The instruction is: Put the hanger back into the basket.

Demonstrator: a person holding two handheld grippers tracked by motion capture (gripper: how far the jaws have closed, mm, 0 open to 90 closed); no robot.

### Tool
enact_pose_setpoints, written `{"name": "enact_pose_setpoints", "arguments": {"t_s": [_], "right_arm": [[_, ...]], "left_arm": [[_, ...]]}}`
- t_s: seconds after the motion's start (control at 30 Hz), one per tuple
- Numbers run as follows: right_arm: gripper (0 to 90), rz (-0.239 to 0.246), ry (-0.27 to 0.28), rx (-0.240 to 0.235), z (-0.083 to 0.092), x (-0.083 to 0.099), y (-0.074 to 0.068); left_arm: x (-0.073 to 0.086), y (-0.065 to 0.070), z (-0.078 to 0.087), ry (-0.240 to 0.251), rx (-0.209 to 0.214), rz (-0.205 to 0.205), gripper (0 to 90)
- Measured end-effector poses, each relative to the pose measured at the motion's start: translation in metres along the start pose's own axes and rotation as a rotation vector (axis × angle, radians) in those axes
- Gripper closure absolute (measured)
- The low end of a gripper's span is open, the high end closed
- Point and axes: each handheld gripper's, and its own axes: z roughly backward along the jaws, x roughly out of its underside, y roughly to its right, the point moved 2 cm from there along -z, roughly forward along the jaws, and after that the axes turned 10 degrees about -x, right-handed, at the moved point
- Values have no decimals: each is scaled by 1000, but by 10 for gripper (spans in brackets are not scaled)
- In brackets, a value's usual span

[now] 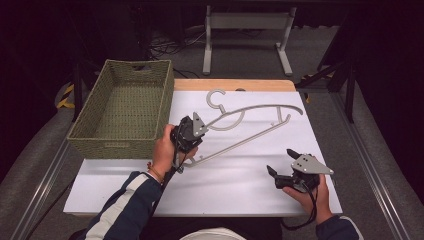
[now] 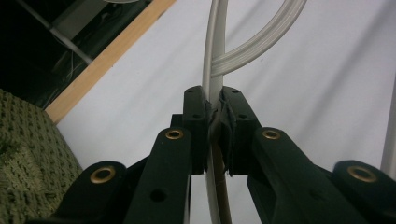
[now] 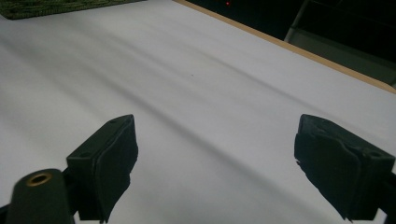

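- Left gripper [image 2: 214,109] clamped on grey hanger [image 1: 250,111], near woven basket [image 1: 125,107].
- Right gripper [image 3: 215,163] jaws wide apart, nothing between, over white bench [image 1: 240,175].

— What stands at the table's left edge?
— A green woven basket [image 1: 122,107], rectangular and open-topped, resting on the white tabletop [image 1: 240,180].
— And beyond the table?
— A pale metal stand [image 1: 247,30] on grey carpet [image 1: 350,130], with cables [image 1: 170,47] on the floor beside it.
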Motion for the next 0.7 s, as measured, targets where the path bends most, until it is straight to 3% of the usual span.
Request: {"name": "enact_pose_setpoints", "arguments": {"t_s": [0.33, 0.7], "right_arm": [[137, 1, 0, 0, 0, 0, 0], [137, 1, -4, -4, -1, 0, -1]], "left_arm": [[-12, -22, 20, 36, 5, 65, 822], [-9, -47, 28, -10, 26, 123, 821]]}}
